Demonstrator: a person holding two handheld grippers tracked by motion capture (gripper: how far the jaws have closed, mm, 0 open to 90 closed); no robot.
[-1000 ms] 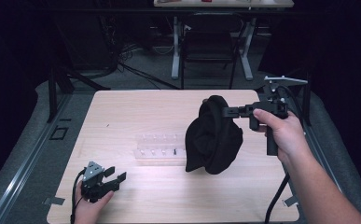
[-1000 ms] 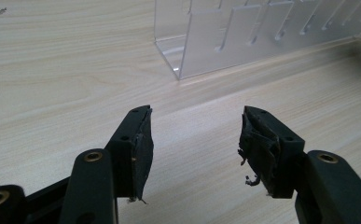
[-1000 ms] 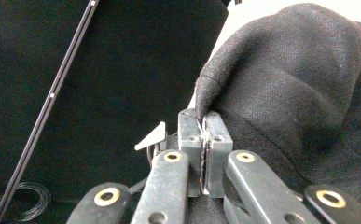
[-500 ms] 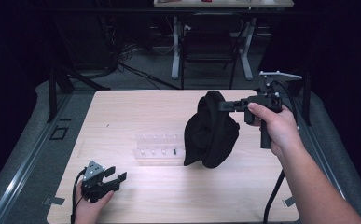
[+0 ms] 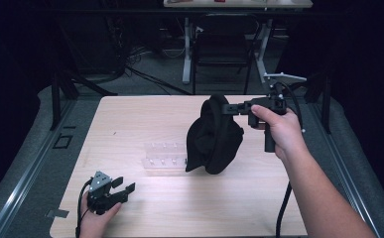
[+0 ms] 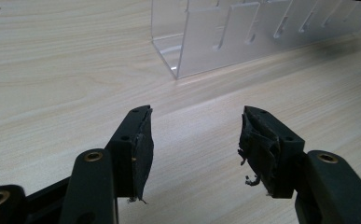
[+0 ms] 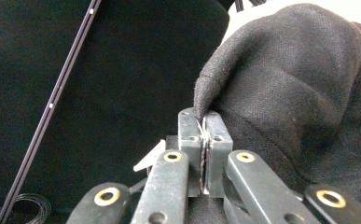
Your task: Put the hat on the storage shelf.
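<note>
1. A black cloth [image 5: 214, 136] hangs above the wooden table [image 5: 145, 114], pinched at its top edge by the right gripper [image 5: 227, 109]. In the high view the cloth droops in a bunched mass below and to the left of the gripper's tips, with its lowest folds just over the tabletop near the right end of a clear plastic rack [image 5: 165, 156].
2. In the right gripper view, the jaws of the right gripper [image 7: 205, 122] are pressed fully together, and a fold of the black cloth [image 7: 290, 88] is caught between the pads; the rest of the fabric bulges up and to the right.
3. The left gripper [image 5: 122, 189] rests low at the table's near left corner, well apart from the cloth. In the left gripper view its jaws [image 6: 194, 140] stand wide apart with nothing between them, only bare wood, and the clear plastic rack [image 6: 243, 37] lies ahead.
4. Counted: one black cloth, one clear plastic rack with a row of slots, two grippers, one table.
5. The person's right hand [image 5: 279, 130] grips the handle with the forearm reaching in from the lower right, raised off the table; the gripper points level toward the left of the view. The left hand [image 5: 97, 215] sits at the table's near edge, holding its gripper aimed toward the rack.
</note>
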